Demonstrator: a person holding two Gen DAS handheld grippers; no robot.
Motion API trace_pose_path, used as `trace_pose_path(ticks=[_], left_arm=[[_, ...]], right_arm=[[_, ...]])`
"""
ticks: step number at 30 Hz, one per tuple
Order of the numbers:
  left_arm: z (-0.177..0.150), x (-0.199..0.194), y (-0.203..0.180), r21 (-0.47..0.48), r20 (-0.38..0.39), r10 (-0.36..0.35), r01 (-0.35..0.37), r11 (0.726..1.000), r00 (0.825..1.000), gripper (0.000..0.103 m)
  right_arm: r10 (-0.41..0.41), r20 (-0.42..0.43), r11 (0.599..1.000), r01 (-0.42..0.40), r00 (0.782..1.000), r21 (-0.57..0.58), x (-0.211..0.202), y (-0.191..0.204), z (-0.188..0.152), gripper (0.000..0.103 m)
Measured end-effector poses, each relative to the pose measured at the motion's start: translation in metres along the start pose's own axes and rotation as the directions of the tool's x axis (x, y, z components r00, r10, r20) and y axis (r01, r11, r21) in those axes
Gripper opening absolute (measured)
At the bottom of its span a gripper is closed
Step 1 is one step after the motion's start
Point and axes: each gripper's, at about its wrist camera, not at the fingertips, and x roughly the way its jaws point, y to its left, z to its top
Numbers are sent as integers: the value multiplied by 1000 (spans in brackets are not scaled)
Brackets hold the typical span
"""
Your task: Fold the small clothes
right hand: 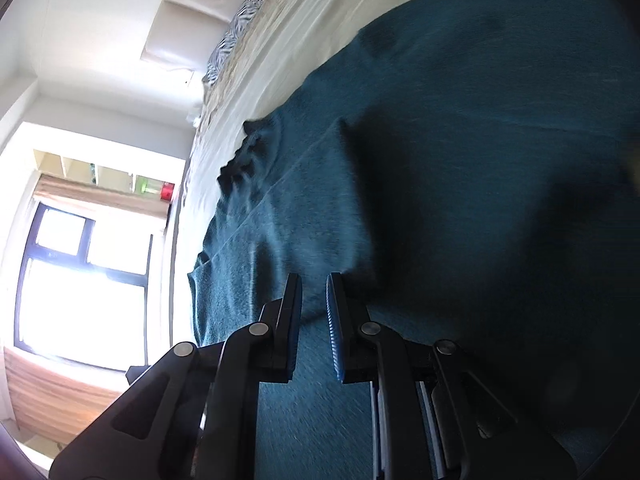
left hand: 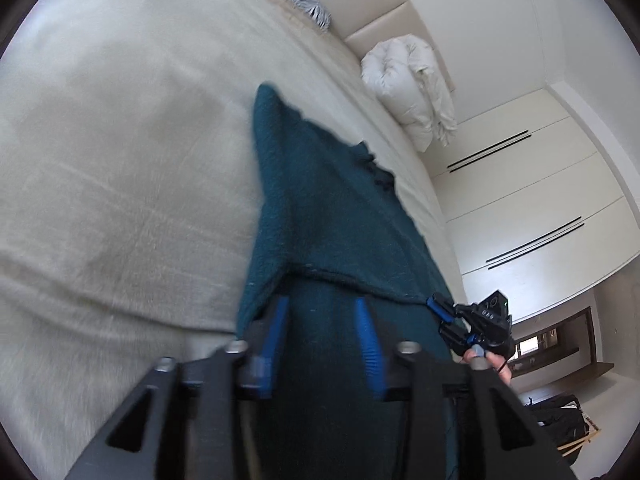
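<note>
Teal knit garment lies on the cream bed, part spread, part lifted by me. Left tongs: blue pads stand apart with cloth hanging between them, not pinched as far as I can see, so this side looks released. Right tongs: nearly closed on a fold edge of the same cloth, seen in the left view at the raised hem corner. Step, as I judge it: carry the held edge across and lay it flat. Keep the hem taut and lower it evenly, or the far side bunches. Long axis runs away from me toward the headboard, narrow end pointing there.
</note>
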Motion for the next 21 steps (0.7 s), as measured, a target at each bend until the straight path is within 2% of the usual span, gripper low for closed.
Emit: trace_pose_path(ticks=[2, 6, 9, 12, 13, 16, 17, 18, 21], left_arm=[[2, -3, -9, 19, 19, 9, -9, 1000, 1000, 56], [4, 6, -23, 9, 24, -24, 24, 1000, 999, 56], [6, 23, -37, 17, 12, -40, 40, 999, 999, 56], [4, 39, -48, 24, -2, -46, 46, 999, 999, 56], [4, 44, -51, 28, -7, -48, 48, 998, 999, 58], [3, 54, -54, 38, -10, -26, 27, 999, 1000, 60], [3, 56, -53, 29, -6, -25, 25, 999, 1000, 61], [4, 60, -50, 19, -4, -18, 18, 1000, 1000, 61], [9, 66, -40, -7, -1, 8, -8, 1000, 1000, 61]], right_arm=[[-45, 50, 999, 45, 998, -1, -16, -1, -1, 13], [-34, 105, 999, 33, 994, 13, -39, 0, -6, 13], [0, 67, 999, 4, 998, -52, -30, 25, -12, 13], [40, -7, 993, -41, 999, -113, -3, 57, -19, 15], [48, -17, 991, -49, 999, -122, 5, 64, -21, 18], [80, -57, 988, -86, 995, -126, 38, 83, -23, 36], [83, -60, 989, -89, 995, -115, 48, 84, -21, 52], [82, -61, 992, -87, 995, -95, 56, 83, -20, 61], [80, -73, 997, -81, 994, -11, 72, 63, -11, 58]])
